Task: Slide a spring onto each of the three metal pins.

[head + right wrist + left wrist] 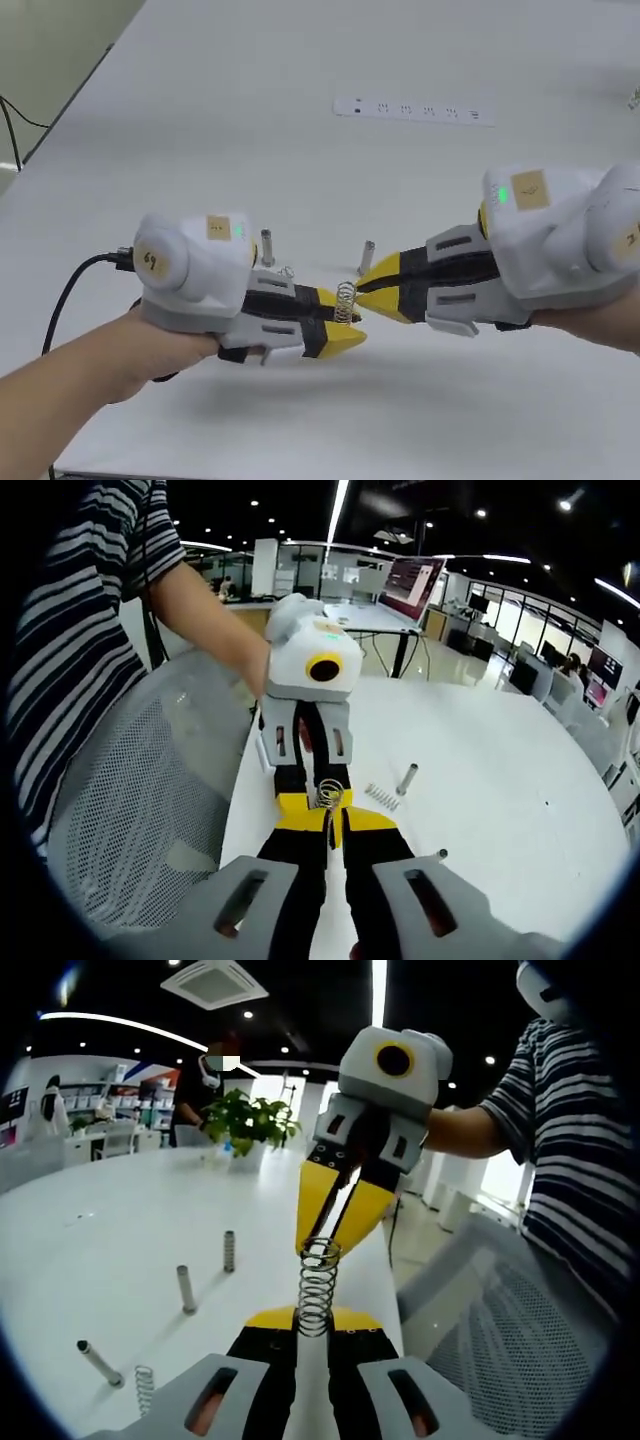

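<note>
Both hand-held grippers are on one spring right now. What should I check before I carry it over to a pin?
1. Left hand-held gripper shut on the spring: ok, it clamps the lower coils.
2. Right hand-held gripper on the same spring: ok, its tips close on the top coil.
3. Spring straight between the two: ok.
4. Middle pin bare and upright, free to take it: ok.
5. Far pin already carrying a spring: cannot tell.
6. Spare spring lying loose on the table: ok.
</note>
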A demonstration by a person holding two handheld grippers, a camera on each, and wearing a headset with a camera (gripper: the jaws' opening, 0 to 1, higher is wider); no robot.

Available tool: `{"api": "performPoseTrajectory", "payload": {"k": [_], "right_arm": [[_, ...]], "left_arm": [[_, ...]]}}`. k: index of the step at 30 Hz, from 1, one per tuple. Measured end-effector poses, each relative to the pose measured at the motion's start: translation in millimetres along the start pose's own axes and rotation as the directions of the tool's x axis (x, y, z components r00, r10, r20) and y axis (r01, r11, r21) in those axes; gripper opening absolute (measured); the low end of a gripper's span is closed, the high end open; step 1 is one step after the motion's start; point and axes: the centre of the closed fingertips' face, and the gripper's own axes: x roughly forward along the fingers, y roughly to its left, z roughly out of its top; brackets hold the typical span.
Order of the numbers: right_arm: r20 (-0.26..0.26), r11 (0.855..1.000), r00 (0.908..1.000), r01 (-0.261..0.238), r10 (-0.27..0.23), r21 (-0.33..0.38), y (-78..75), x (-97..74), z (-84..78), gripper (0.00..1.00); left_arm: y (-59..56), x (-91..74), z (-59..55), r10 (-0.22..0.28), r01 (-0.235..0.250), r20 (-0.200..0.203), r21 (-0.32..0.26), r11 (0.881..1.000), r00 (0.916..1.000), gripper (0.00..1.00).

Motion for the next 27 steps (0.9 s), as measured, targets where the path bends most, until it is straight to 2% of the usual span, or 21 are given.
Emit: {"api": "performPoseTrajectory", "payload": {"k": [4,9,11,12,16,21,24,27], "right_arm": [[-0.005,1.000,1.0000,-0.004,0.004,-0.007,0.5,1.9,-0.8,0.07],[0.008,1.000,0.9999,-0.012,0.012,0.027,3.4,7.4,1.5,0.14],[0.016,0.999,0.9997,-0.019,0.018,0.029,5.2,10.0,2.2,0.09],[0.030,0.999,0.9995,-0.010,0.009,0.040,4.2,11.7,4.2,0.10],[0.027,0.998,0.9996,0.000,-0.002,0.062,3.2,15.0,2.7,0.11],[0.058,0.998,0.9983,0.003,-0.007,0.070,4.1,15.6,5.8,0.08],[0.067,0.994,0.9977,0.001,-0.008,0.106,3.7,17.1,5.6,0.07],[0.066,0.994,0.9977,0.007,-0.014,0.108,3.5,17.8,6.2,0.07]], "left_arm": [[-0.1,-0.7,-2.0,0.000,0.000,-0.011,0.003,1.000,0.9999,0.02],[-0.3,-1.4,-3.5,-0.003,0.003,-0.019,0.016,1.000,0.9998,0.02],[-1.1,-1.0,-2.7,-0.005,0.005,-0.017,0.019,1.000,0.9998,0.02],[-1.7,-0.8,-2.9,-0.005,0.006,-0.018,0.020,1.000,0.9998,0.02],[-2.7,-0.2,-4.6,-0.010,0.011,-0.026,0.025,1.000,0.9996,0.02],[-0.3,-2.1,-4.2,0.000,0.001,-0.025,0.027,1.000,0.9997,0.02],[-0.3,-3.0,-5.4,0.000,0.001,-0.032,0.027,1.000,0.9995,0.03],[0.4,-3.5,-5.4,0.008,-0.007,-0.032,0.024,1.000,0.9995,0.03]]}}
